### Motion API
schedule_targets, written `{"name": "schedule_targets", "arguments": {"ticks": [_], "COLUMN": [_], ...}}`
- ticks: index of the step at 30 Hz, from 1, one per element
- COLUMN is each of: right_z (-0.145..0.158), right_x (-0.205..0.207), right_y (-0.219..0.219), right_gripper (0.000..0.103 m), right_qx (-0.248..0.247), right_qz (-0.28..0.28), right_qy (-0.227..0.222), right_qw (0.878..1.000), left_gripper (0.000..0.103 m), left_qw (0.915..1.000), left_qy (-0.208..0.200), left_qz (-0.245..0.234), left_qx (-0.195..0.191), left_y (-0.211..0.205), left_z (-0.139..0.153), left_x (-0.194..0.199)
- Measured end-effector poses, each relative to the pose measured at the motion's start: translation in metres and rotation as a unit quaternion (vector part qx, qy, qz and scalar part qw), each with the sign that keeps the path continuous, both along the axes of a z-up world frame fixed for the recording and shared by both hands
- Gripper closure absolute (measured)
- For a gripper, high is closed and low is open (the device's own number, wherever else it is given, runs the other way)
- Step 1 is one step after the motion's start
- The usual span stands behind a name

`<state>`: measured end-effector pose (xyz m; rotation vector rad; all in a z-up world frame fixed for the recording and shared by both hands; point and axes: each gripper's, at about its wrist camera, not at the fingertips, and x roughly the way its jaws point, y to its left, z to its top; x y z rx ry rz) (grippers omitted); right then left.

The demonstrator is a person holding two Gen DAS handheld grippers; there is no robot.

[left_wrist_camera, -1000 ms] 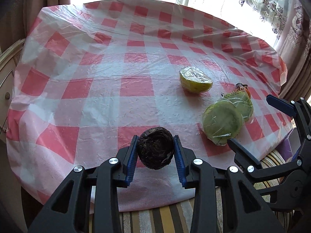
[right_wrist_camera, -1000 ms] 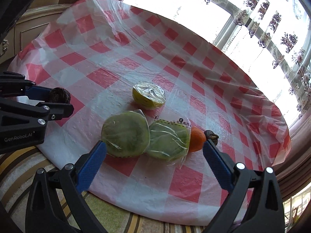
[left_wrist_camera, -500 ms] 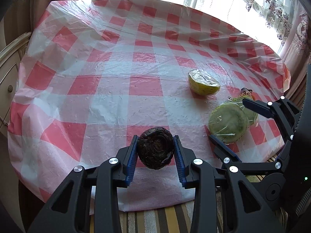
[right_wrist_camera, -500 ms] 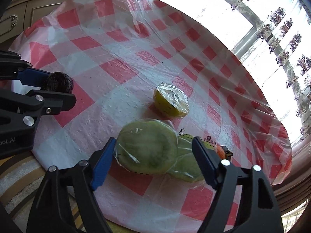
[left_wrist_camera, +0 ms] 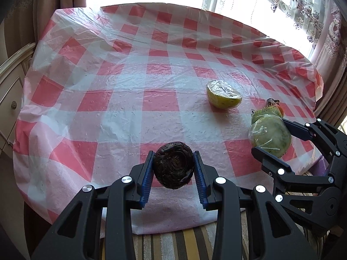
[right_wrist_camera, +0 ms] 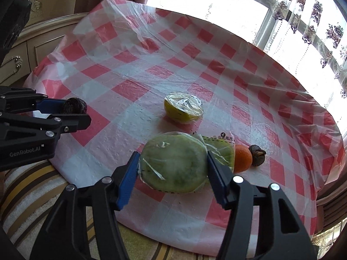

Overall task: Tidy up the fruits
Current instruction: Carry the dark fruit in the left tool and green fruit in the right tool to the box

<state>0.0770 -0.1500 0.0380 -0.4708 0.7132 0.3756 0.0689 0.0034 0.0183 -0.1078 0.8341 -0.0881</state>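
My left gripper (left_wrist_camera: 173,169) is shut on a dark, wrinkled round fruit (left_wrist_camera: 173,168), held over the near edge of the red-checked table (left_wrist_camera: 130,86); it also shows in the right wrist view (right_wrist_camera: 73,106). My right gripper (right_wrist_camera: 172,164) has its blue pads against both sides of a plastic-wrapped green melon half (right_wrist_camera: 173,162) that rests on the cloth. A second wrapped green half (right_wrist_camera: 223,153), an orange (right_wrist_camera: 243,158) and a small dark fruit (right_wrist_camera: 257,155) lie just behind it. A wrapped yellow fruit half (right_wrist_camera: 183,110) lies mid-table.
The table's near edge drops to a striped seat cushion (left_wrist_camera: 173,244). A cream cabinet (right_wrist_camera: 32,49) stands at the left. Bright windows with curtains (left_wrist_camera: 282,4) are behind the table.
My right gripper has moved forward and closed its jaws in around the front green melon half. My left gripper keeps its hold on the dark fruit and has shifted slightly over the table.
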Motion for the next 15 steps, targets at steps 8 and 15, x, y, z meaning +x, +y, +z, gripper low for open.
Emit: {"name": "schedule_targets", "arguments": {"ticks": [8, 15], "right_z": [0.010, 0.015], "right_x": [-0.005, -0.012], "right_y": [-0.033, -0.050], "right_gripper": [0.042, 0.042], "right_qx": [0.064, 0.090], "right_qz": [-0.032, -0.047], "right_qy": [0.019, 0.024], "right_qw": [0.997, 0.995], "left_gripper": [0.069, 0.069], "left_qw": [0.9994, 0.9979], "left_qy": [-0.013, -0.016], "left_qz": [-0.022, -0.044], "left_qx": [0.021, 0.043], "left_y": [-0.017, -0.037], "left_z": [0.011, 0.015], "left_x": [-0.004, -0.005]}}
